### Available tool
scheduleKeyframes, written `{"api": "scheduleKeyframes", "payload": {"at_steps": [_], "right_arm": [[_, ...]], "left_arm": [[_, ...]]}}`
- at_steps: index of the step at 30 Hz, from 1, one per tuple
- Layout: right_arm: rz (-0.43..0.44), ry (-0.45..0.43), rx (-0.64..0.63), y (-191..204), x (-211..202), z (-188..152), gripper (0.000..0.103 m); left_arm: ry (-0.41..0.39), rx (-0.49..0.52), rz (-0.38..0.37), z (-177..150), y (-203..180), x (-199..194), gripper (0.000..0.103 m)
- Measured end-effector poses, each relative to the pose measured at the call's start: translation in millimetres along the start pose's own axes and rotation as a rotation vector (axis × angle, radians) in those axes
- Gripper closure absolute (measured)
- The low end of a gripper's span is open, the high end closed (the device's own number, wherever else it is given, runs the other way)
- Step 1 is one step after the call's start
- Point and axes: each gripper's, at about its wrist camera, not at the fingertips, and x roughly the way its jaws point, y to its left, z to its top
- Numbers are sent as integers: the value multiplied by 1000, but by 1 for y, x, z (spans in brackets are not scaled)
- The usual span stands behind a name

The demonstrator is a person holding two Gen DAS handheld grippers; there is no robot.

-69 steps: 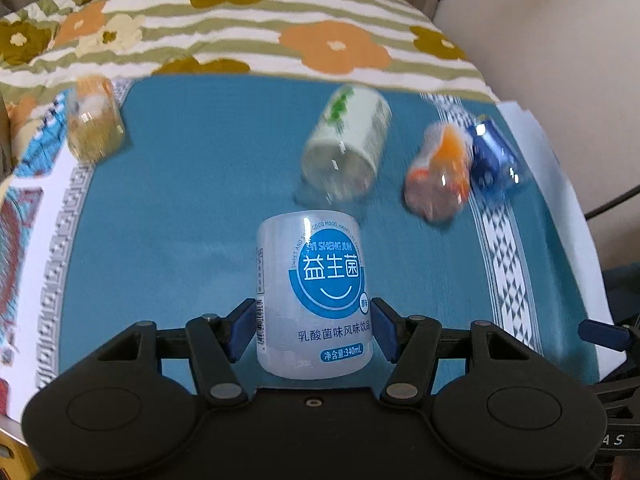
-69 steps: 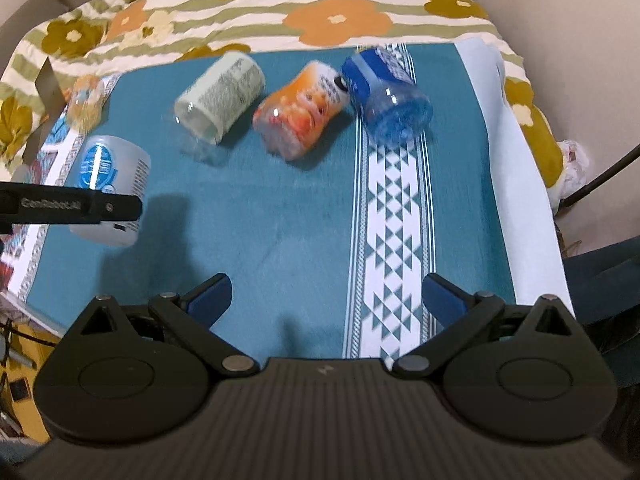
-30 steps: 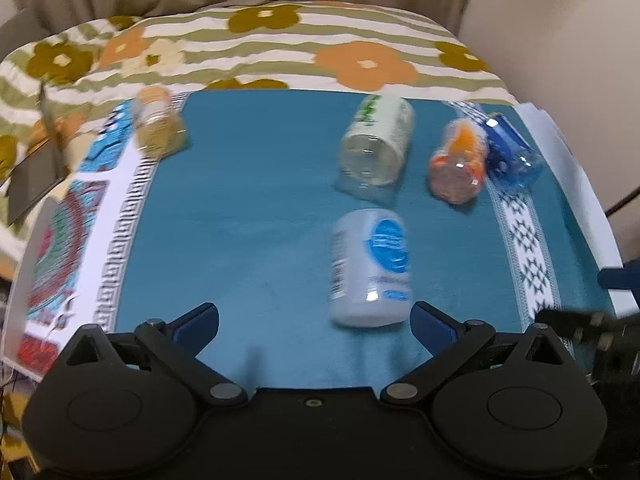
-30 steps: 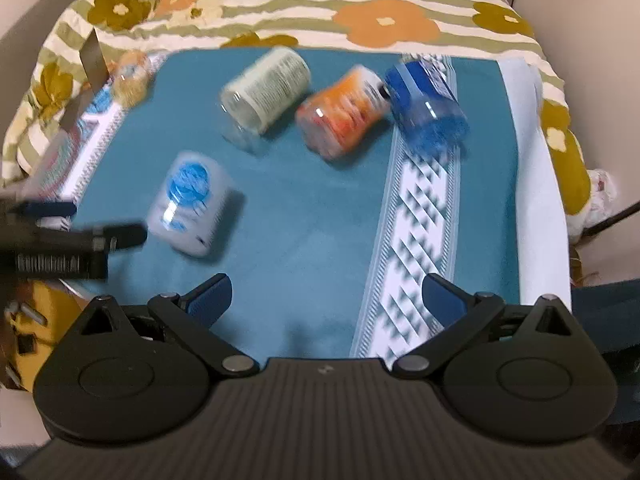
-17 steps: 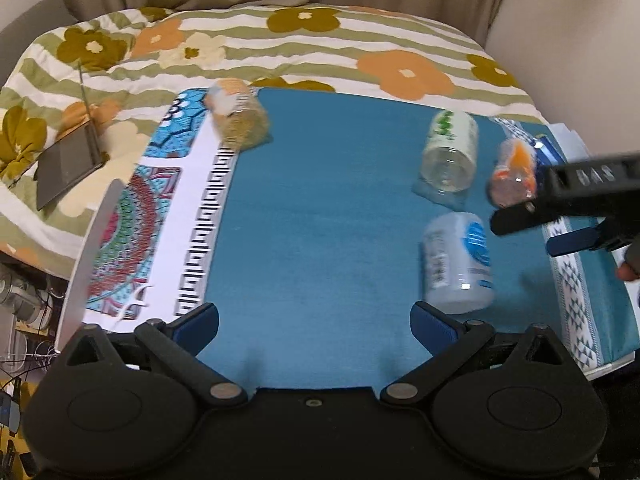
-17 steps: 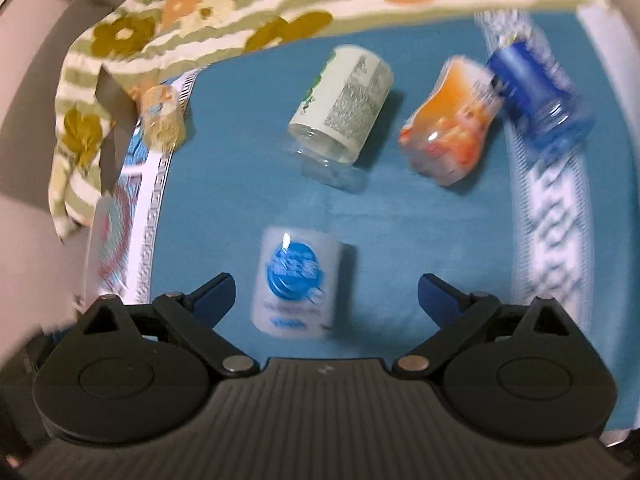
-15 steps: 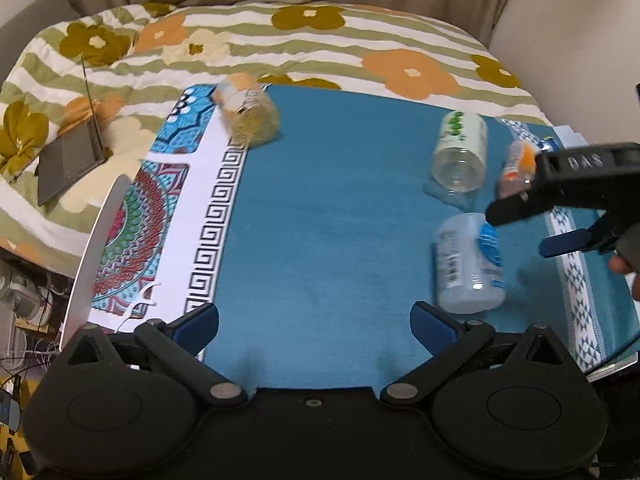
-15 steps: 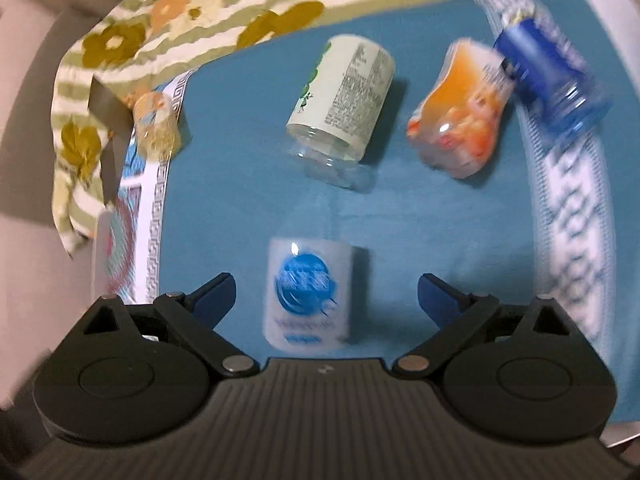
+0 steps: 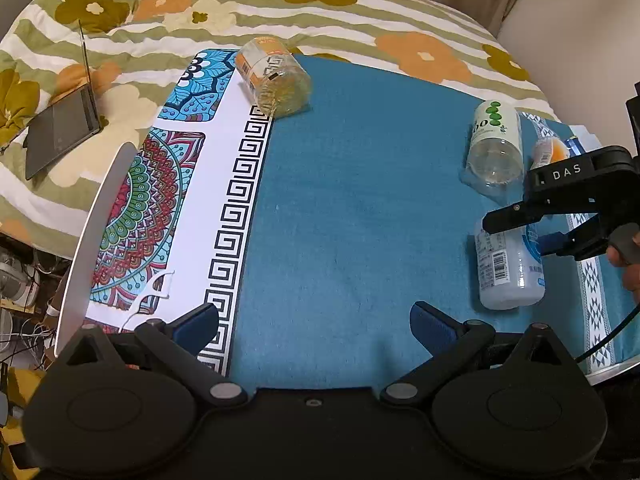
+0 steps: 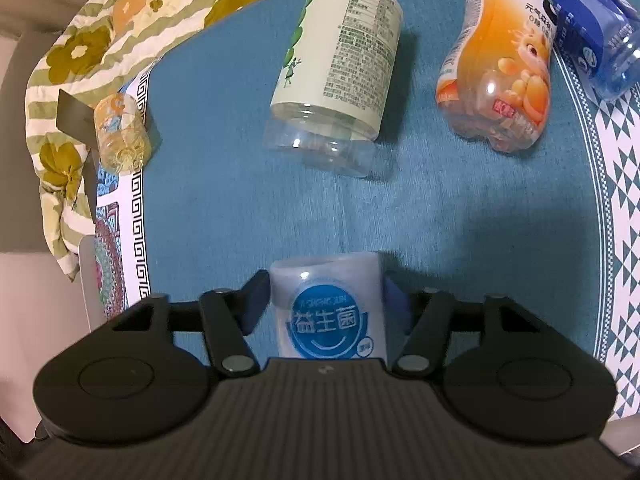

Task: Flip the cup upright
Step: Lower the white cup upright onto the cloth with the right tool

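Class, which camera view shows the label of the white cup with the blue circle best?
The right wrist view: the white cup fills the centre between the right gripper fingers, label facing the camera. The left wrist view shows it small, sideways, partly hidden.

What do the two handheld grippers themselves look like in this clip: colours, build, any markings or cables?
Both are matte black with round pivot housings, scissor-like linkages with silver pins, and blue pads on the fingers. The right gripper carries white "DAS" lettering in the left wrist view; a black cable trails below it. The left gripper shows no lettering.
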Motion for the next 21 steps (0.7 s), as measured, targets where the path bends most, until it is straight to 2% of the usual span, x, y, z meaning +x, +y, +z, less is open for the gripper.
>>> {"api": "scheduleKeyframes", "payload": {"at_steps": [8, 12, 17, 21], "right_arm": [[-1, -36, -24, 5, -7, -5, 35], [23, -121, -43, 12, -29, -17, 36], [-15, -435, -141, 30, -55, -55, 35], [-47, -699, -195, 34, -41, -88, 33]], "left_arm": [[6, 8, -25, 7, 0, 4, 0], [0, 21, -35, 10, -1, 0, 0], [-18, 27, -46, 13, 1, -4, 0], [-13, 35, -52, 13, 4, -2, 0]]}}
